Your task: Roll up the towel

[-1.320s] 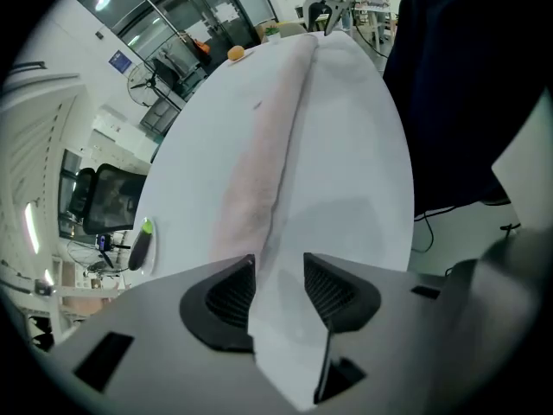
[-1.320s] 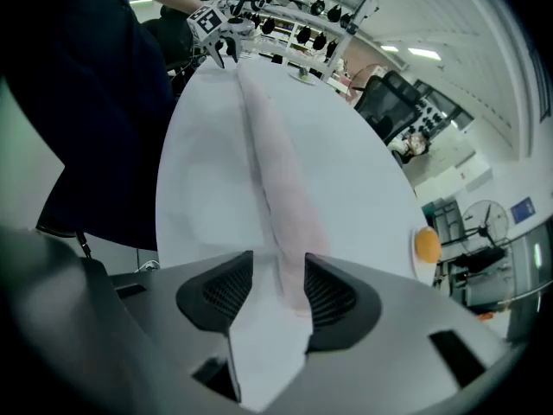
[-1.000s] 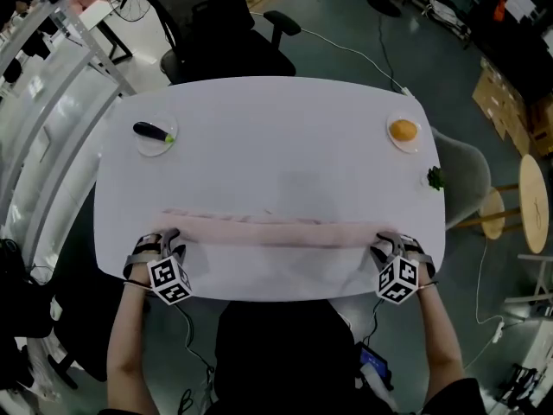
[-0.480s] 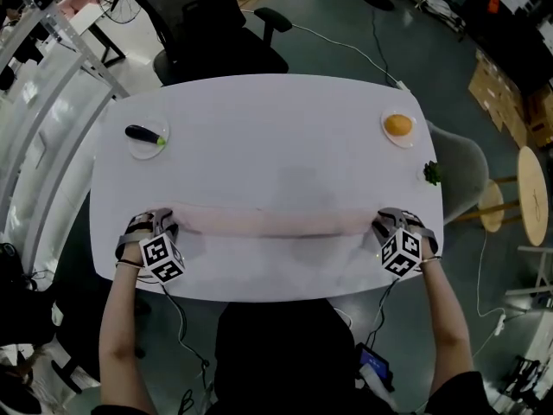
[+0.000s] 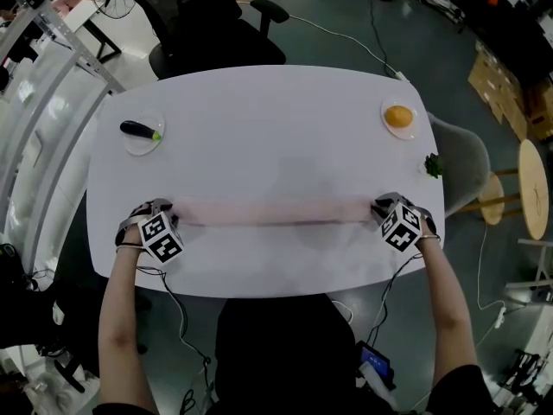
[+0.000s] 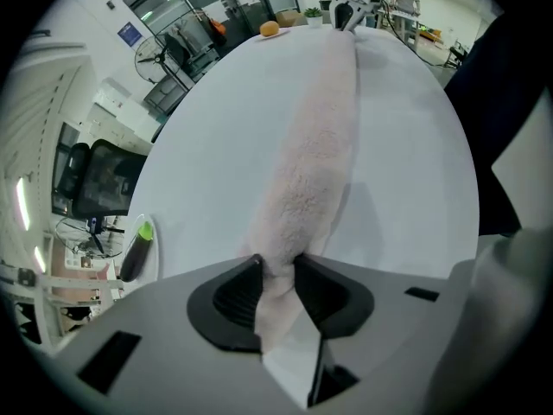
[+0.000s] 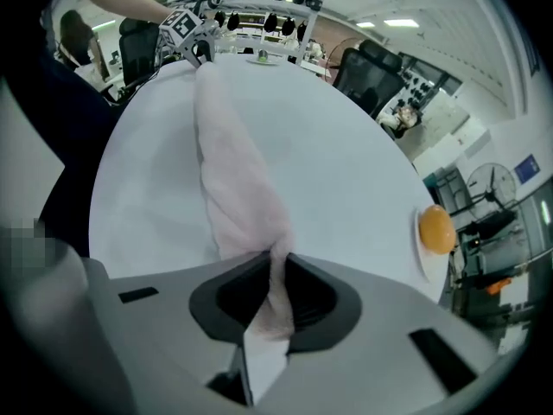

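The left gripper [image 6: 276, 275] has its 2 jaws pinched on one end of the pink towel [image 6: 315, 145]; they have just been closing, and the cloth is squeezed between the pads. The right gripper [image 7: 278, 271] clamps the opposite end the same way, its jaws also just closing on the fabric. Between the 2 grippers the towel lies as 1 long narrow bundle, pulled straight across the white table [image 5: 276, 93].

Well beyond the left gripper, a dish [image 5: 149, 148] holds a dark vegetable [image 5: 136, 130]. Well beyond the right gripper, an orange fruit [image 5: 398, 116] sits on a plate [image 5: 411, 128]. A green sprig [image 5: 434, 164] lies nearer, off that gripper's outer side.
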`<state>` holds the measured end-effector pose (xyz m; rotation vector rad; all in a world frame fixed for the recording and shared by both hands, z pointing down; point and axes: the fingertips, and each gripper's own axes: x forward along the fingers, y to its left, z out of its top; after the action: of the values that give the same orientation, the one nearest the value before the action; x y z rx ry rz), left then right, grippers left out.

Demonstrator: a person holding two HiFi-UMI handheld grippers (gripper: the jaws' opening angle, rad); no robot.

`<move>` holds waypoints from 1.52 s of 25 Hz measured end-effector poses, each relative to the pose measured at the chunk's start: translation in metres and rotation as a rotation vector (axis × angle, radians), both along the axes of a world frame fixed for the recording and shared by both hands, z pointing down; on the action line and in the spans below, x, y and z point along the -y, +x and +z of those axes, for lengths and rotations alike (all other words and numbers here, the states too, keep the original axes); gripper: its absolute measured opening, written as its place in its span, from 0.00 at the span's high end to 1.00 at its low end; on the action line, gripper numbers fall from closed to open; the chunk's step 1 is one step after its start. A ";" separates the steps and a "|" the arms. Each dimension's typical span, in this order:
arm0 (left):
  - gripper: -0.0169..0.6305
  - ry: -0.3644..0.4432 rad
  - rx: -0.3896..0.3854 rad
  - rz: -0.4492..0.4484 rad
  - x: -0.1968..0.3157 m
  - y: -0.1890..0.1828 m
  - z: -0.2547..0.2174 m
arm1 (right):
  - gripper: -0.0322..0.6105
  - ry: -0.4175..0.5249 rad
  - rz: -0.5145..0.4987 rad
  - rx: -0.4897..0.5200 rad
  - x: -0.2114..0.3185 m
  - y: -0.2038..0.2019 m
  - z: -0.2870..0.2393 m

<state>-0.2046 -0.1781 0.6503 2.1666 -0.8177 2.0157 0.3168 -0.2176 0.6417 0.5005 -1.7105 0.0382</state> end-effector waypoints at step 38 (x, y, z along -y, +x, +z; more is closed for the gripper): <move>0.41 0.573 -1.250 -0.578 0.047 0.114 -0.259 | 0.09 0.250 0.279 1.013 0.013 -0.224 -0.223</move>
<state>-0.0910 -0.2251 0.3914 2.3646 -1.5143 0.0063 0.0923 -0.2307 0.4189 1.0141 -2.6311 0.3285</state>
